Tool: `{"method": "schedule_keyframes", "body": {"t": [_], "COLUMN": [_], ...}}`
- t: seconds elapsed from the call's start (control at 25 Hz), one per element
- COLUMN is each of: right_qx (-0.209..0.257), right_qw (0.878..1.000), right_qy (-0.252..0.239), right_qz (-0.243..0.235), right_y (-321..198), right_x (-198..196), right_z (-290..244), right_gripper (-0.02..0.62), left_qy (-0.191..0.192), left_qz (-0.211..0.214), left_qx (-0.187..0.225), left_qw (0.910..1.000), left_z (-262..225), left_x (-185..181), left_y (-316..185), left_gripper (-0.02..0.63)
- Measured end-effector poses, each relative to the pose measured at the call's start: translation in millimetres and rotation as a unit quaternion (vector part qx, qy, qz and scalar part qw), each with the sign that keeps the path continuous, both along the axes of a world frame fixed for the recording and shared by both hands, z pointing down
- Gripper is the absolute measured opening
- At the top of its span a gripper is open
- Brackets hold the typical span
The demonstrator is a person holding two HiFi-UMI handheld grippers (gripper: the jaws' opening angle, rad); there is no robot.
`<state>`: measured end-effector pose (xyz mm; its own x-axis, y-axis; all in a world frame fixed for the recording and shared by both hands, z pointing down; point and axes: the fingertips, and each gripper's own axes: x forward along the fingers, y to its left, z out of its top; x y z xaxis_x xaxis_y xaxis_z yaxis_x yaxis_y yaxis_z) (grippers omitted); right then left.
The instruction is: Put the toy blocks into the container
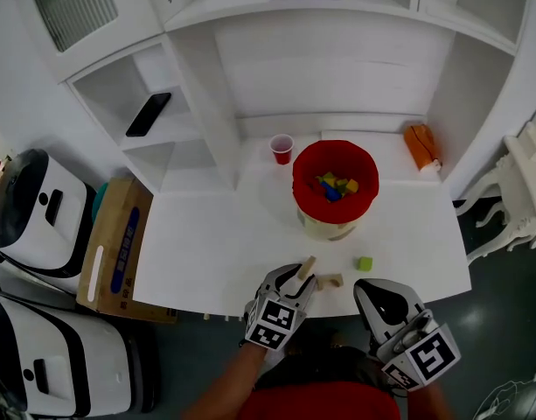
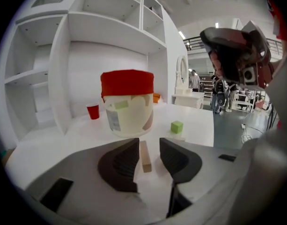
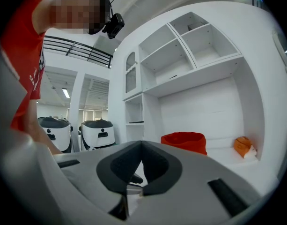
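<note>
Left gripper open about a long wooden block at the table's front edge
Head view: left gripper at the table edge, bare surface up to the red-lined container; right gripper beyond the edge. Left gripper view: jaws apart, long wooden block between, beside the left pad. Right gripper view: jaws together, nothing held; blocks unseen

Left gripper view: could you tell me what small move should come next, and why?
Probably close the left gripper on the slim tan wooden block: it sits between the parted fingers, not clamped, with the red-lined cream container ahead.
</note>
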<state>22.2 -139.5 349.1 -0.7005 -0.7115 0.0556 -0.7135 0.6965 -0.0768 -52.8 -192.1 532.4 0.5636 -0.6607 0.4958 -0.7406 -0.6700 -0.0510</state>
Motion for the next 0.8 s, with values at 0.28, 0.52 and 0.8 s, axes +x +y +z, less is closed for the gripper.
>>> {"method": "schedule_keyframes", "body": {"t": [0.28,0.52,0.8], "right_qx": [-0.004,-0.01,-0.02], "right_qw": [1.0,1.0,1.0], "right_qy": [-0.003,-0.003,-0.019], "right_qz": [-0.003,-0.005,0.012], "right_y": [-15,-21,-32], "right_x": [20,28,48], "right_z": [-1,5,13], "right_gripper": [0.014,0.014,0.014], "left_qy": [-0.035,-0.041,0.058], "left_qz": [-0.018,-0.033,-0.06], "left_qx": [-0.043,-0.053,0.067], "left_qw": [0.9983,0.9972,0.9942], "left_z": [32,39,-70], "left_x": [-1,-9,-7], "left_y": [-10,-17,-25], "left_gripper": [0.147,0.098,0.098]}}
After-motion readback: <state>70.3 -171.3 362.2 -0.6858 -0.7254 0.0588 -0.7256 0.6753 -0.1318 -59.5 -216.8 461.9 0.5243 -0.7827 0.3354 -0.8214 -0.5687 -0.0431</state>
